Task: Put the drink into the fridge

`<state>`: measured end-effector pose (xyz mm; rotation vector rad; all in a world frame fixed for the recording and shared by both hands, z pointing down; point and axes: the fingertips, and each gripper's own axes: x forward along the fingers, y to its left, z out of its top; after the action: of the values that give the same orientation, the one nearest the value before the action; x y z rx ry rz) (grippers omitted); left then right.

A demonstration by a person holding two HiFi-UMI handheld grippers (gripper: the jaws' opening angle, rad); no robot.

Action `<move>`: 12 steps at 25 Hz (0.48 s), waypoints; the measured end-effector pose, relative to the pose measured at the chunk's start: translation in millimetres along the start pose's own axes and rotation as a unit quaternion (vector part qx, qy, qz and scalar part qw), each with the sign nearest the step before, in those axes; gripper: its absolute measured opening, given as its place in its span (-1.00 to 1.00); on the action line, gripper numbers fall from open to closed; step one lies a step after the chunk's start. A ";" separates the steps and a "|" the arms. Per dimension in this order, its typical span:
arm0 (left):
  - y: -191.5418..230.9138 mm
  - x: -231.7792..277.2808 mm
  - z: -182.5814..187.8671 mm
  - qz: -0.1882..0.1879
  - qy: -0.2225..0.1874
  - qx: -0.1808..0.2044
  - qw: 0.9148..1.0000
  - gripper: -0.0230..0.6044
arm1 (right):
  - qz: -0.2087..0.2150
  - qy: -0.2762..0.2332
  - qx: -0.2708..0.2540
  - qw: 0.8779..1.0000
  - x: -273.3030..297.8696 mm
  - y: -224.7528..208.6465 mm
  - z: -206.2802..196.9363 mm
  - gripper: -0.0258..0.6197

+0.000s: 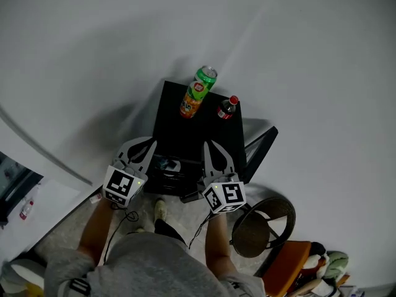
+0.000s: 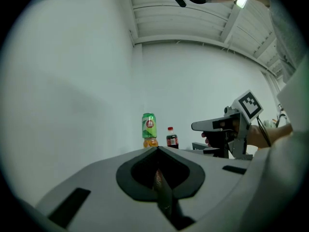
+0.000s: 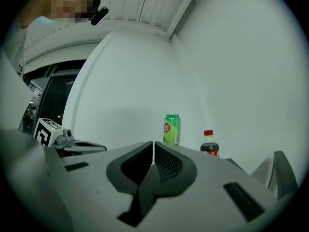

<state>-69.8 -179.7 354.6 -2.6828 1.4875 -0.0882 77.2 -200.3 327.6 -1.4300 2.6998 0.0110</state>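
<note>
2 drinks stood on top of the black fridge: a green drink at its far edge, and a cola bottle just beside that. The left gripper and right gripper hovered at the fridge's near edge, jaws together and empty, apart from both drinks.

Light: dim, greyish | source: small bright ceiling lamp glaring | shadows: soft on white wall | edges: fisheye bend, black corners in gripper views
</note>
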 end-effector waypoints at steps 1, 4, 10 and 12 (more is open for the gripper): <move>6.4 7.1 -2.2 0.007 0.002 -0.001 1.000 -0.91 | 0.005 -0.003 0.002 1.000 9.0 -5.6 2.2 -0.83; 20.7 27.5 -7.9 0.025 0.010 -0.005 1.000 -0.91 | 0.022 -0.005 0.012 1.000 35.0 -21.5 7.9 -0.83; 37.4 62.3 -9.6 0.042 0.018 -0.004 0.999 -0.91 | 0.045 -0.007 0.047 0.998 82.9 -51.5 25.2 -0.83; 45.2 69.2 -8.6 0.051 0.019 -0.005 0.999 -0.91 | 0.050 -0.003 0.046 0.998 97.6 -58.1 30.9 -0.83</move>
<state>-72.1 -262.6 360.2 -2.6213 1.6367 -0.1266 72.9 -312.1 291.0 -1.2681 2.7251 -0.0997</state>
